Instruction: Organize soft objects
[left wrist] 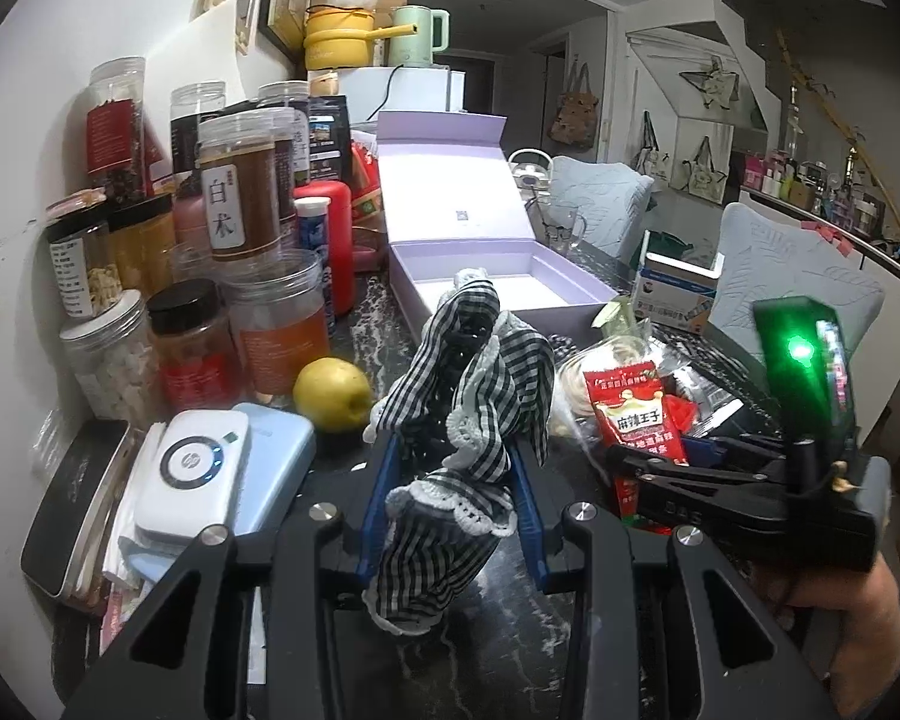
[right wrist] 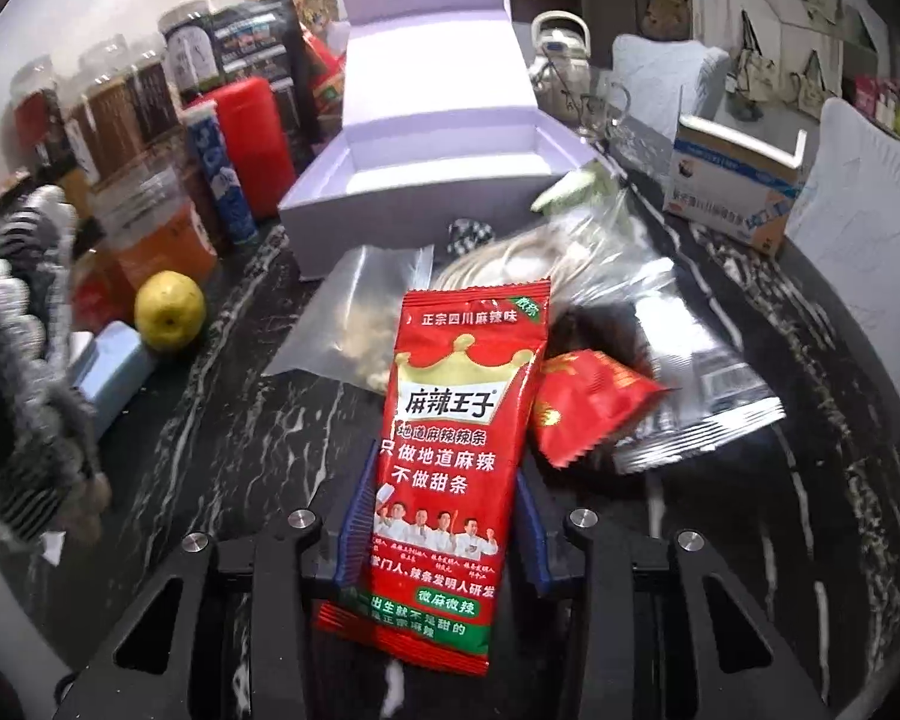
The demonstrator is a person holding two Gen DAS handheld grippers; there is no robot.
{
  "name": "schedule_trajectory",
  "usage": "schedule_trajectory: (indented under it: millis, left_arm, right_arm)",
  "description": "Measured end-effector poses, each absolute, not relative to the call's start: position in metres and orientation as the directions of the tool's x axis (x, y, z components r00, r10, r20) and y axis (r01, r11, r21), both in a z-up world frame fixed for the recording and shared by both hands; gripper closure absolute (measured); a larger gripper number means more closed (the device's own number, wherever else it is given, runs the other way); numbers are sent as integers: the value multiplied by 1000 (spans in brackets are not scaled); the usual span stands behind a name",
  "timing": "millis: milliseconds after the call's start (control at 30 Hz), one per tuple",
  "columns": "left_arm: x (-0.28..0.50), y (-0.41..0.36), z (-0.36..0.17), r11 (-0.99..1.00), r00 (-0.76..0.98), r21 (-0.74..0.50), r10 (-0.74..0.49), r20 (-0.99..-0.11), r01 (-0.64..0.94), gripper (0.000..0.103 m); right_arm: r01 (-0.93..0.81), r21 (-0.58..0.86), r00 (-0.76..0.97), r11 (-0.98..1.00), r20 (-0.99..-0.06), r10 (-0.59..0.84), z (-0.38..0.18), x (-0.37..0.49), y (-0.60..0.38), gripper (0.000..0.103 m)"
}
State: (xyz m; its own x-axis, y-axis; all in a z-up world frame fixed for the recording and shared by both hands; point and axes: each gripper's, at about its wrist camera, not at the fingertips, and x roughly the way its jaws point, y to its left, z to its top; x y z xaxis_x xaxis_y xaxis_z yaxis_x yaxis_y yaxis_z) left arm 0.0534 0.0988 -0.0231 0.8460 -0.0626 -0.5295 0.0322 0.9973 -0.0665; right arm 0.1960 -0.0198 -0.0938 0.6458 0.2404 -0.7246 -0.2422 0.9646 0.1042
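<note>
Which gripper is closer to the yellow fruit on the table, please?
Left. The left gripper, shut on the checked cloth, sits just beside the yellow fruit. The right gripper, shut on the red snack packet, is farther off, across the table.

Between the right gripper's (right wrist: 441, 531) blue fingers, the red snack packet (right wrist: 450, 456) reads 麻辣王子, then 只做地道麻辣 不做甜条, with 正宗四川麻辣味 along its top. Ahead-left of the left gripper (left wrist: 450, 504), a brown jar's label (left wrist: 222, 213) says 白术; the white device (left wrist: 195, 471) just left shows "hp".
</note>
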Motion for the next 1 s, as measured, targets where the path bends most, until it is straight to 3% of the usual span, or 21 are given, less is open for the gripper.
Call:
schedule_trajectory:
  millis: [500, 1000]
  left_arm:
    - [98, 69, 10, 991, 844, -94, -131, -520, 97, 67]
    - [201, 34, 58, 984, 848, -74, -175, -501, 160, 67]
  right_arm:
    - [-364, 172, 672, 915, -632, 386, -25, 180, -51, 63]
    - [-399, 160, 705, 903, -575, 414, 33, 263, -76, 63]
